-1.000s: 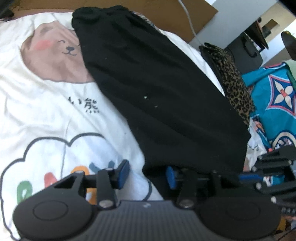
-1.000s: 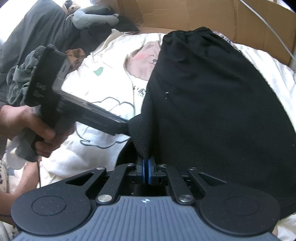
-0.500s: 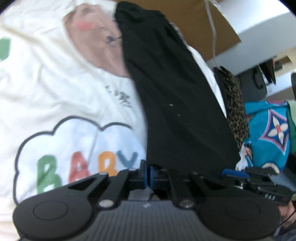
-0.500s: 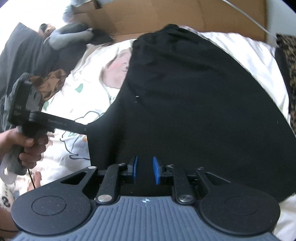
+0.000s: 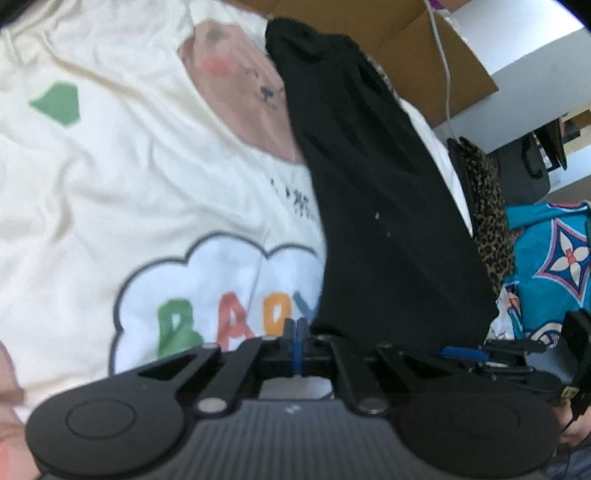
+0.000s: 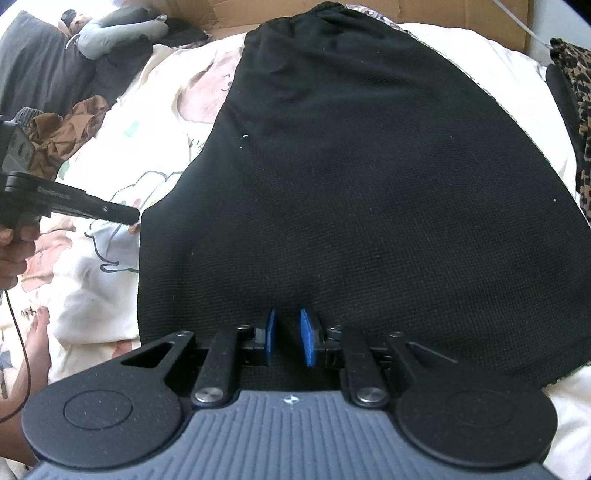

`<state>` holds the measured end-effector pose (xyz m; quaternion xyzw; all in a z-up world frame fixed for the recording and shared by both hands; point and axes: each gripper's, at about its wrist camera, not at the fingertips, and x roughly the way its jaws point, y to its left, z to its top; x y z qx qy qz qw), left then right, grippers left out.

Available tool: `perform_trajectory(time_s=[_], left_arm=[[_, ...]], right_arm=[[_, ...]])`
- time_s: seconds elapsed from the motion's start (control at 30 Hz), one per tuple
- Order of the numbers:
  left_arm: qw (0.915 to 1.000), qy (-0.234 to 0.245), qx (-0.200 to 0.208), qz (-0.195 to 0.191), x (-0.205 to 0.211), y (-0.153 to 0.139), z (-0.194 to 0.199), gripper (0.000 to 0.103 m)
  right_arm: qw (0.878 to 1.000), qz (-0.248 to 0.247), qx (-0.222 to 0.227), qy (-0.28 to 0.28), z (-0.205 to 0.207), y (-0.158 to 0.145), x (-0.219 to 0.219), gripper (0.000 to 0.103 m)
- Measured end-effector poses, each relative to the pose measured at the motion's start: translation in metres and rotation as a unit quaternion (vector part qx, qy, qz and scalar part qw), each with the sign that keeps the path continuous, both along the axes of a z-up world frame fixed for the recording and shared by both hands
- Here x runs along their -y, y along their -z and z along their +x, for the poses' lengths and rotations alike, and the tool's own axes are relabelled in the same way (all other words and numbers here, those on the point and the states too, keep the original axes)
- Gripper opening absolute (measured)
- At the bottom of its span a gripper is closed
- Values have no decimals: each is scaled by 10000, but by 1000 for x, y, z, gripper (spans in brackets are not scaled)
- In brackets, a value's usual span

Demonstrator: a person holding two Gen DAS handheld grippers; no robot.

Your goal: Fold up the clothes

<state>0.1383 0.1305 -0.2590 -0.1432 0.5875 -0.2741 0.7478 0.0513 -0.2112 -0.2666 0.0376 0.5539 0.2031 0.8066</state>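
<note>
Black garment [image 6: 369,177] fills the centre and right of the right wrist view, spread flat on a cream sheet [image 6: 498,74] with its gathered waistband at the top of the frame and its wider hem running along the bottom, just above the tool. The right gripper [image 6: 289,338] sits at the lower middle of that frame, its blue pads [image 6: 306,339] parted with a clear gap between them and only dark knit showing behind; nothing is pinched there. In the left wrist view the same garment [image 5: 388,221] runs as a dark band from the top centre down to the lower right, lying over a pink bear print [image 5: 240,96] on the sheet [image 5: 110,184]. The left gripper [image 5: 295,339] is at the lower centre of its frame with the blue pads pressed together, next to the garment's lower left corner; whether any cloth is caught between them cannot be told. From the right wrist view that left gripper [image 6: 129,216] reaches in from the middle left edge, its tip at the garment's left corner. A leopard-print cloth [image 5: 487,214] lies right of the garment, and brown cardboard [image 6: 406,9] lines the top edge
</note>
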Motion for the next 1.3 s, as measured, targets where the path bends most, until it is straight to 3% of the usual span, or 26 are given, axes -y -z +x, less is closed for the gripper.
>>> perform_trajectory(time_s=[0.3,0.37,0.47,0.63,0.87,1.2,1.3], left_arm=[[9987,428,257,-142,54,-12,18,2],[9981,577,233,-44,60,-5,16,4],[9954,833,218,429,68,10,13,7],[9943,909,262,496,67,3,8,6],[9920,1011,558,502,79,-21,-1,7],[9845,1374,578,928,108,-1,-1,10],[9847,1257,526,1087,109,-6,1,10]], right_arm=[[9994,199,191,208,1,-14,13,22],[9990,189,248,334,5,-15,19,22],[9978,121,303,577,11,-12,33,22],[9932,-51,394,1092,18,-7,62,22],[9815,-278,461,1838,24,0,105,22],[9613,-343,729,2634,23,10,147,21],[9514,-472,827,2929,21,15,159,20]])
